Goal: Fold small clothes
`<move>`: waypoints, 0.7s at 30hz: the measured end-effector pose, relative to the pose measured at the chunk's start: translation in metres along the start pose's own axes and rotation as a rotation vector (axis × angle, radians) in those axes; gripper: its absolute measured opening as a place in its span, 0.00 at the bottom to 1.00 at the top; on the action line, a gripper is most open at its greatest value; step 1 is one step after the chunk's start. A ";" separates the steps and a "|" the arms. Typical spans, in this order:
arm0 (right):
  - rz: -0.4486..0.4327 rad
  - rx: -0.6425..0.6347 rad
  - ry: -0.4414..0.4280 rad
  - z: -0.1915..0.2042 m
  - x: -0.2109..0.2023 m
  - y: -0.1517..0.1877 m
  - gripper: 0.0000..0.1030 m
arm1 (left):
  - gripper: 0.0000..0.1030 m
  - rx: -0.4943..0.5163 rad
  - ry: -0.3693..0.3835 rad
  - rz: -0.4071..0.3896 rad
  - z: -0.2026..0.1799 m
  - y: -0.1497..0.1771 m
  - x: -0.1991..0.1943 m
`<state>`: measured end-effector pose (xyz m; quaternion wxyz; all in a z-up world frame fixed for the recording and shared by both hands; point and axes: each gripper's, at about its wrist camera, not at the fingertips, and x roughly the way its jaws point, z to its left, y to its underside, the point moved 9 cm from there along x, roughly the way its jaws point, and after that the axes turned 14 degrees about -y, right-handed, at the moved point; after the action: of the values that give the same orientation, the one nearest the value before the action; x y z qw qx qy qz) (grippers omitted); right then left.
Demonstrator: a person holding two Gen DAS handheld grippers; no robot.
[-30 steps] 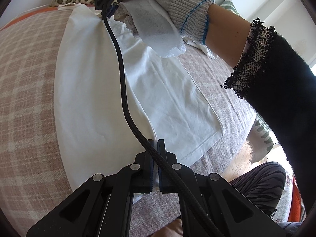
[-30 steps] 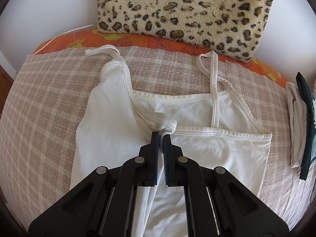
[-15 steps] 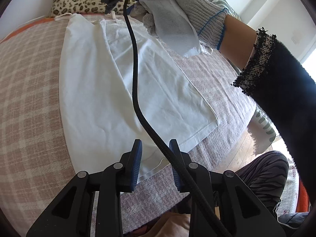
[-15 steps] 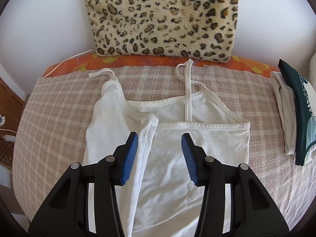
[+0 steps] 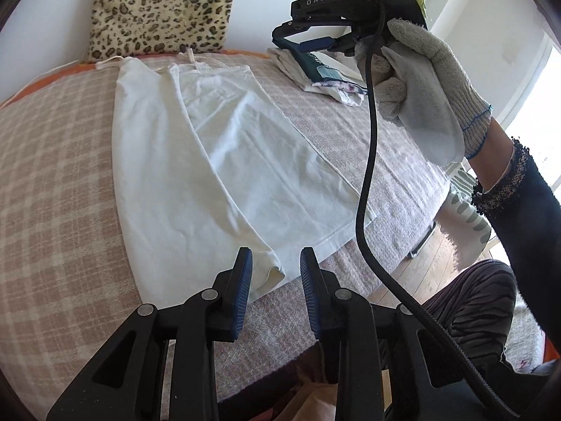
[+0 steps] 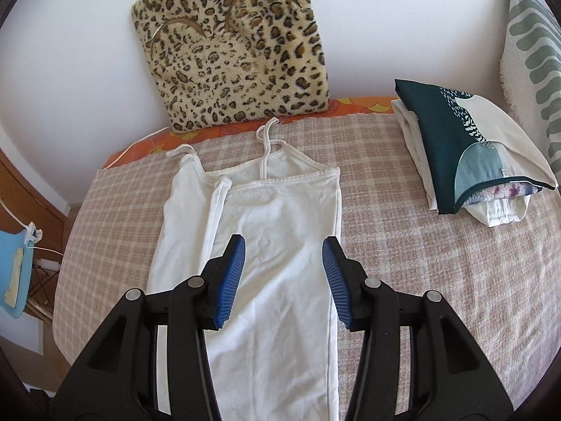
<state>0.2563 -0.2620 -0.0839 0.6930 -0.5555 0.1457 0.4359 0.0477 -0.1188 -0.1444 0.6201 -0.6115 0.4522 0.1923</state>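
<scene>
A white, thin-strapped cotton camisole (image 6: 277, 245) lies flat on the bed's pink-and-cream checked woven blanket (image 6: 438, 263). Its fabric is soft and faintly creased. Its left side is folded inward lengthwise, so a narrow panel overlaps the body and ends in a rounded corner at the hem (image 5: 275, 273). The long axis runs from the hem, nearest the cameras, up toward the wall, with the two thin straps (image 6: 266, 133) pointing at the furry leopard-print cushion (image 6: 231, 49) that leans there. In the left wrist view the camisole (image 5: 217, 161) stretches away in the same way, the hem just ahead of the fingertips.

The left hand-held gripper (image 5: 275, 273) is released, its ribbed blue pads (image 5: 242, 291) apart on either side of the folded hem corner, gripping nothing. The right hand-held gripper (image 6: 283, 273) is likewise spread wide above the camisole's middle, holding nothing; in the left wrist view it (image 5: 315, 40) is raised in a grey knitted glove (image 5: 427, 94), with a black braided cable (image 5: 368, 175) hanging from it.

To the right, well apart from the camisole, sits a stack of folded garments topped by a dark green and cream printed piece (image 6: 466, 154). An orange patterned sheet (image 6: 350, 103) shows at the blanket's far edge.
</scene>
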 end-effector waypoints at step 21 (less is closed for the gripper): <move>-0.194 0.278 -0.062 -0.138 -0.105 0.016 0.48 | 0.30 0.110 0.100 0.032 -0.071 0.012 0.023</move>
<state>0.2225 -0.4326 -0.0691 0.8061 -0.4520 0.1292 0.3596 0.0269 -0.1902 -0.1585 0.6263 -0.5780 0.5023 0.1463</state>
